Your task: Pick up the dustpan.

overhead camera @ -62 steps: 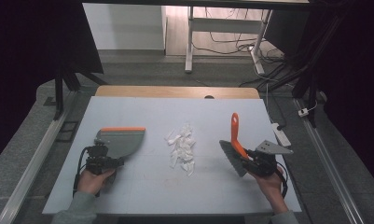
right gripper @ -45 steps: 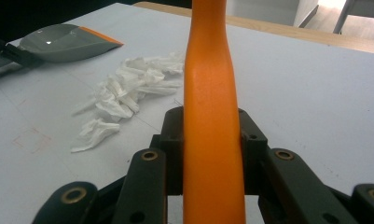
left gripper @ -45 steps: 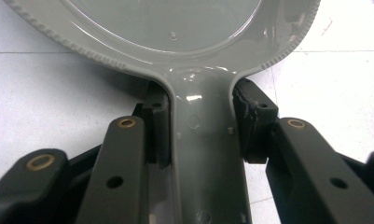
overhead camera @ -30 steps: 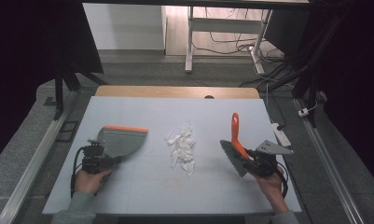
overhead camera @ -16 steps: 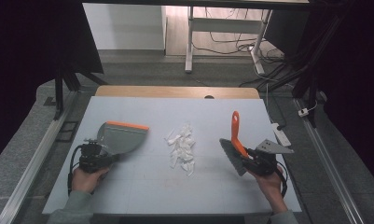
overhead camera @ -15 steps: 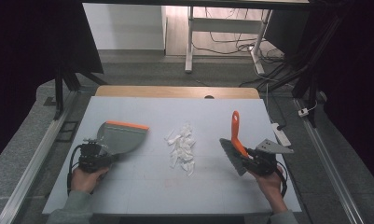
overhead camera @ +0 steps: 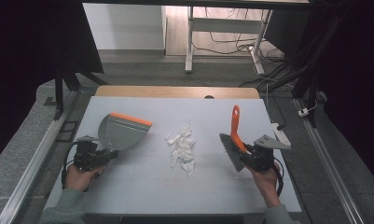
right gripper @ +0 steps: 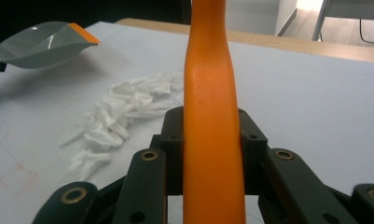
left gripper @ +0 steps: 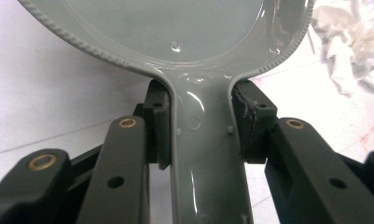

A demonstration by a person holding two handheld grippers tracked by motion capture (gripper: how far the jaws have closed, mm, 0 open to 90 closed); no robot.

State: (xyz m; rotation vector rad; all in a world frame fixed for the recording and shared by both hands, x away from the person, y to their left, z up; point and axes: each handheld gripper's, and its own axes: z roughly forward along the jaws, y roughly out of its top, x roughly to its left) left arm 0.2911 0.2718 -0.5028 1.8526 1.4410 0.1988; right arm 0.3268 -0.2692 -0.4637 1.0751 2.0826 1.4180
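Observation:
A grey dustpan [overhead camera: 121, 133] with an orange lip [overhead camera: 131, 119] hangs just above the white table [overhead camera: 198, 196] at the left. My left gripper [overhead camera: 93, 156] is shut on its handle [left gripper: 205, 140], with the pads on either side. A pile of white paper scraps [overhead camera: 182, 149] lies mid-table, to the right of the pan's lip. At the right, my right gripper [overhead camera: 257, 156] is shut on a brush's orange handle [right gripper: 212, 93]. The handle [overhead camera: 235, 128] points away from me and the dark bristles [overhead camera: 231, 154] face the scraps. The scraps [right gripper: 119, 116] and dustpan [right gripper: 40, 44] also lie ahead in the right gripper view.
A wooden strip [overhead camera: 175, 92] borders the table's far edge. Metal rails [overhead camera: 31, 158] run along both sides. Beyond the table stand white desk legs [overhead camera: 189, 42] with cables on the floor. A small white piece [overhead camera: 280, 133] lies near the right edge.
The left hand has drawn a little to the left and the dustpan has turned and tipped, so its orange lip now slants toward the scraps. The right gripper and brush have stayed put.

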